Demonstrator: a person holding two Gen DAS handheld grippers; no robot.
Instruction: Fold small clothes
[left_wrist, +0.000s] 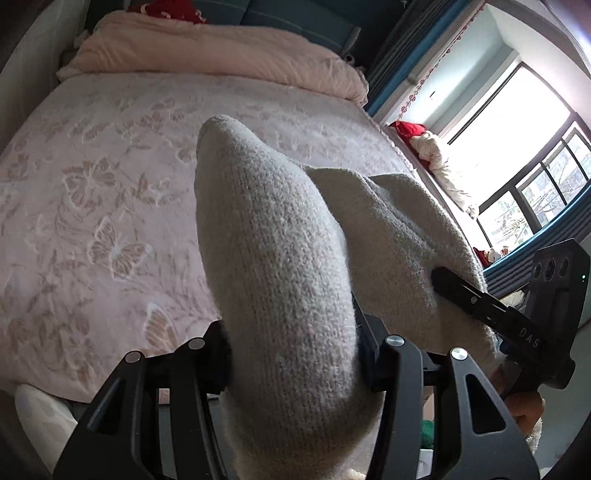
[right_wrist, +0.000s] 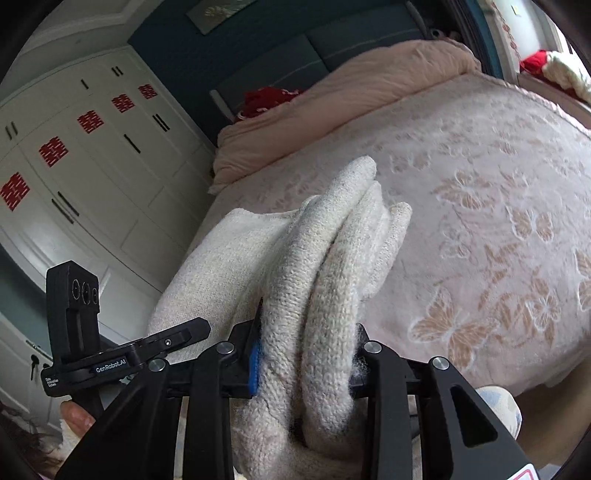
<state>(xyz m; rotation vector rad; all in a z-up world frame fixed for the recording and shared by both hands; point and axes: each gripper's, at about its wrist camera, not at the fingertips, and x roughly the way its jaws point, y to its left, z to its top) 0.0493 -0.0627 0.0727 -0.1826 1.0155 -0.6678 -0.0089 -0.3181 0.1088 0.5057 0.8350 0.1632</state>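
A cream knitted garment (left_wrist: 280, 266) is held up above the bed between both grippers. My left gripper (left_wrist: 293, 354) is shut on a thick bunched fold of it that rises in front of the camera. My right gripper (right_wrist: 308, 354) is shut on several bunched folds of the same garment (right_wrist: 325, 258). The right gripper also shows in the left wrist view (left_wrist: 491, 310), pressed into the garment's right side. The left gripper shows at the left of the right wrist view (right_wrist: 122, 354). The fingertips of both are hidden by the knit.
The bed (left_wrist: 92, 206) has a pink cover with butterflies and flowers. A peach duvet (left_wrist: 221, 55) is rolled at its head. A white wardrobe (right_wrist: 74, 166) stands to the left. A window (left_wrist: 517, 155) with a cushioned sill is to the right.
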